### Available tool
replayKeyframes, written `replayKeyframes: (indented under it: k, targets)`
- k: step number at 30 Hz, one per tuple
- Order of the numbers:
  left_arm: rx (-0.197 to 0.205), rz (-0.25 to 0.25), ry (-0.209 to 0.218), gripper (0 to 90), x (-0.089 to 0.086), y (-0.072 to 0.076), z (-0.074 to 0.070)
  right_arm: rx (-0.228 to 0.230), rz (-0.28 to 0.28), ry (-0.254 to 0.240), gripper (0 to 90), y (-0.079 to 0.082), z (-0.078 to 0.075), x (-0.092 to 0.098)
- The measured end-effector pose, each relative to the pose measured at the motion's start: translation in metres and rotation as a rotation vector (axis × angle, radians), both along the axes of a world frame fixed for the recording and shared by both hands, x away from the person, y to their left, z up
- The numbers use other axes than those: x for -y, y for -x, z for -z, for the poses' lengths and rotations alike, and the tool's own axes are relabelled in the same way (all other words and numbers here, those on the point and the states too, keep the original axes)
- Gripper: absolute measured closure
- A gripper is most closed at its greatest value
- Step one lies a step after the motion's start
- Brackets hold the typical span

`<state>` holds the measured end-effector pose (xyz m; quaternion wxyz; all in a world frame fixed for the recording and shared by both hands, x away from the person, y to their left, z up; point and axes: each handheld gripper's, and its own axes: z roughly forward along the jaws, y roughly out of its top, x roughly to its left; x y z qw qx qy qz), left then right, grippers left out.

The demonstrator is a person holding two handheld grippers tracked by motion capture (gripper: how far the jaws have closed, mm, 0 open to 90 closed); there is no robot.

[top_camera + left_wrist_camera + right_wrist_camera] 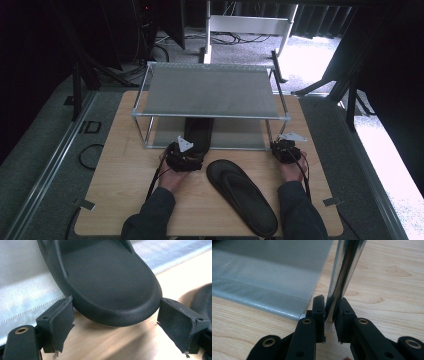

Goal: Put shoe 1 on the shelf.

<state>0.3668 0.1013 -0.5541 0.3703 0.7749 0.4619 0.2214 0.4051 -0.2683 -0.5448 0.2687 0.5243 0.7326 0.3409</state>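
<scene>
The left gripper has its jaws spread wide at either side of a black sandal's heel, apparently to slide it onto the shoe rack's lower shelf, where most of the sandal lies. The right gripper is clamped on the rack's front leg, likely steadying the frame. A second sandal lies between the hands on the tabletop.

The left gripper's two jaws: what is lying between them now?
The rounded heel end of a black sandal sits between the open jaws of the left gripper, with bare wooden table beneath it, as the left gripper view shows.
</scene>
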Motion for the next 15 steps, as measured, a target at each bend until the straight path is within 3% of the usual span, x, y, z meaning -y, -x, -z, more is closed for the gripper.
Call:
replayKeyframes:
  k: [7, 15]
  targets:
    - [0.014, -0.016, -0.023, 15.7, 0.009, -0.015, 0.001, 0.000, -0.004, 0.001, 79.5, 0.000, 0.000, 0.000]
    - [0.005, -0.018, -0.012, 15.8, 0.013, -0.025, 0.000, 0.000, -0.006, -0.002, 79.6, 0.000, 0.000, 0.001]
